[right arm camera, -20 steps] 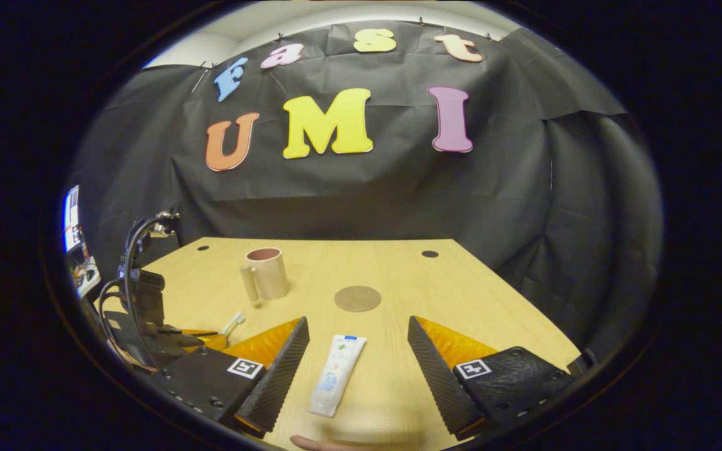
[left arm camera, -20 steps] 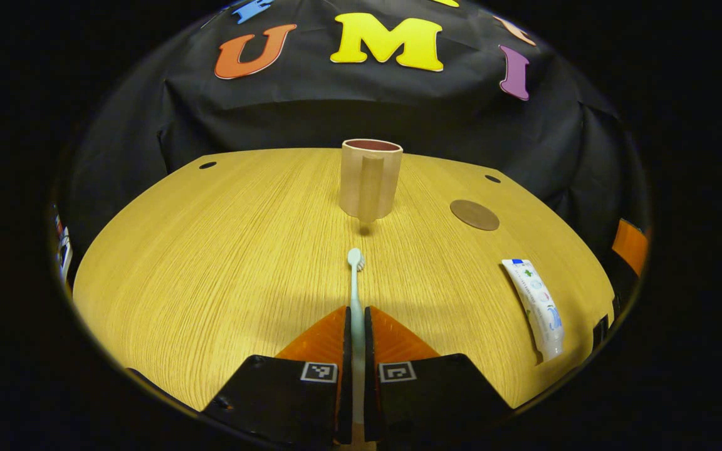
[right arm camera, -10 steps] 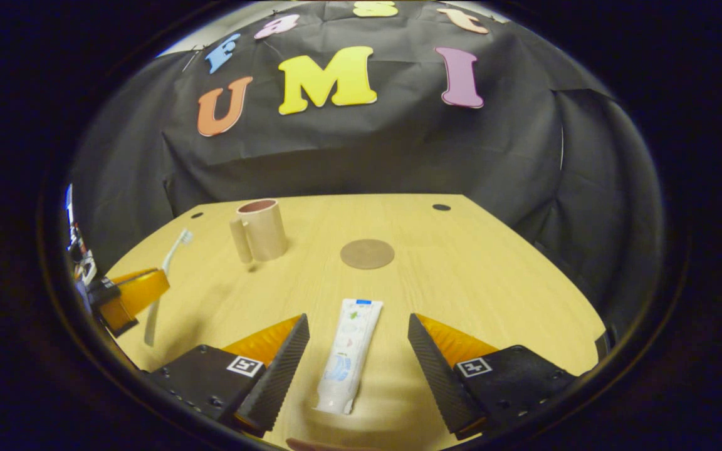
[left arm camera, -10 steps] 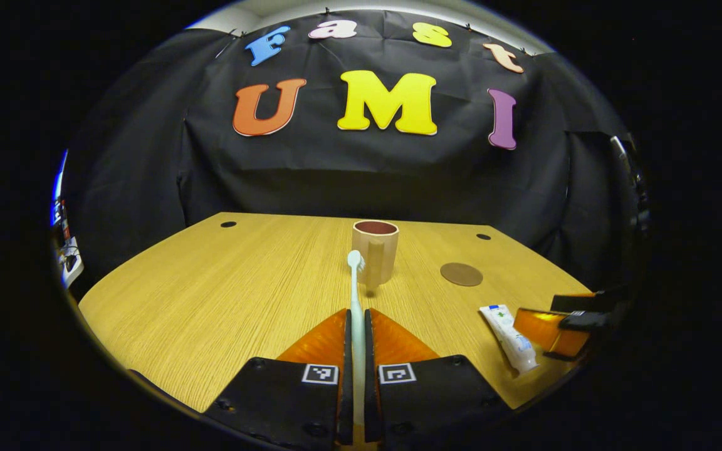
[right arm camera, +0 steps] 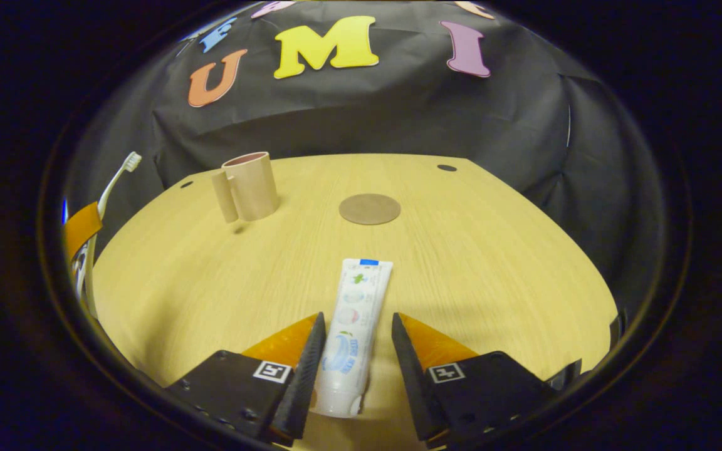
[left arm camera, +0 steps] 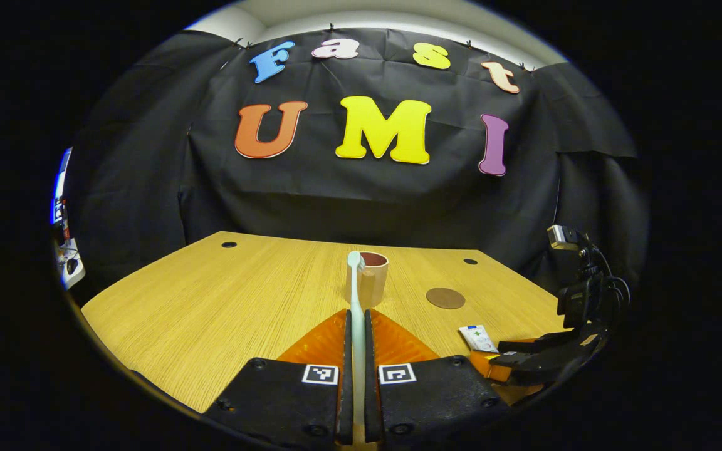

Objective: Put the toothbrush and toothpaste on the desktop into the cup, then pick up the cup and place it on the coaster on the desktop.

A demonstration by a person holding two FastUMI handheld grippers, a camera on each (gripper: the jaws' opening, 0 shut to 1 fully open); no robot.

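Observation:
My left gripper point(left arm camera: 356, 313) is shut on the white toothbrush point(left arm camera: 354, 282), which points forward with its head raised in line with the beige cup point(left arm camera: 375, 277). The cup point(right arm camera: 248, 186) stands upright at the far middle of the table, handle toward me. The round brown coaster point(right arm camera: 370, 208) lies to its right. The toothpaste tube point(right arm camera: 351, 326) lies flat on the table between the fingers of my right gripper point(right arm camera: 355, 316). That gripper is open, its jaws narrowed around the tube with a gap on the right side. In the right gripper view, the left gripper point(right arm camera: 82, 225) holds the toothbrush point(right arm camera: 116, 178) above the table's left edge.
The wooden table point(left arm camera: 210, 300) has small round holes near its far corners point(left arm camera: 229, 244). Black cloth hangs close behind it. The right gripper point(left arm camera: 511, 363) with its cables sits low at the right in the left gripper view.
My left gripper has risen and tilted up with the toothbrush. The right gripper has come down over the toothpaste and its jaws have narrowed around the tube.

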